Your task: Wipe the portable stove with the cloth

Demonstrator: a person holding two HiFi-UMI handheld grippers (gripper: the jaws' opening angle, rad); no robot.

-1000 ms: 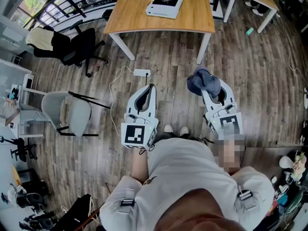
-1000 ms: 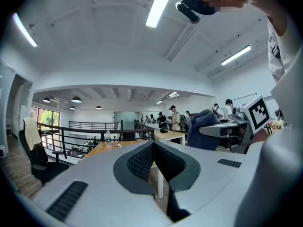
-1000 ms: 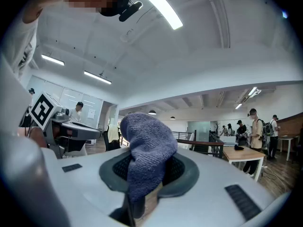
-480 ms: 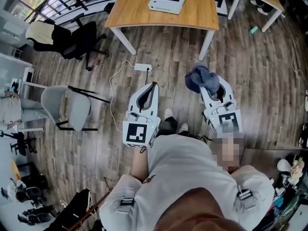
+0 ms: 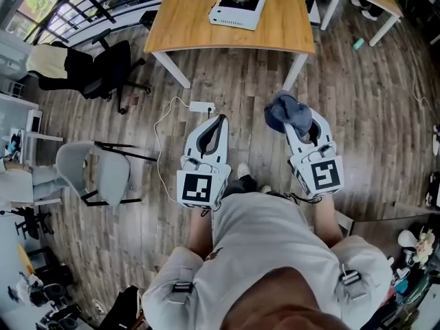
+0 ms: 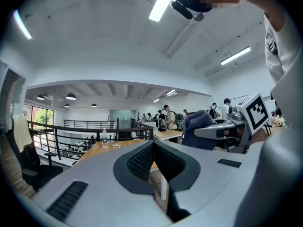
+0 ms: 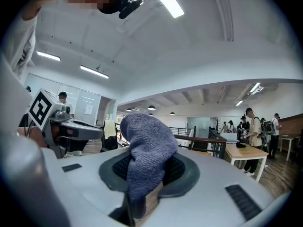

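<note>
Looking back over the last second, we find little has changed: a shoe (image 5: 242, 170) has shifted on the floor (image 5: 357, 115) under us, and the head view has swung a touch. Even so, the stove (image 5: 237, 7) sits where it did, at the top centre of the frame on the worktop (image 5: 185, 26), well apart from both grippers.

The right gripper (image 5: 297, 124) holds centre right in that view. Its fingers are clamped on the cloth (image 5: 289, 114), which bunches up over the tips in a blue-grey mound and is equally plain in the right gripper view (image 7: 147, 150). The left gripper (image 5: 218, 120) hangs just left of centre with its fingers pressed together on nothing — its own view shows the ribbed pads (image 6: 142, 162) meeting, with only the worktop beyond.

We judge this to be the approach: cloth in hand, wiping not yet begun. We think the gap to the stove has to close first.
</note>
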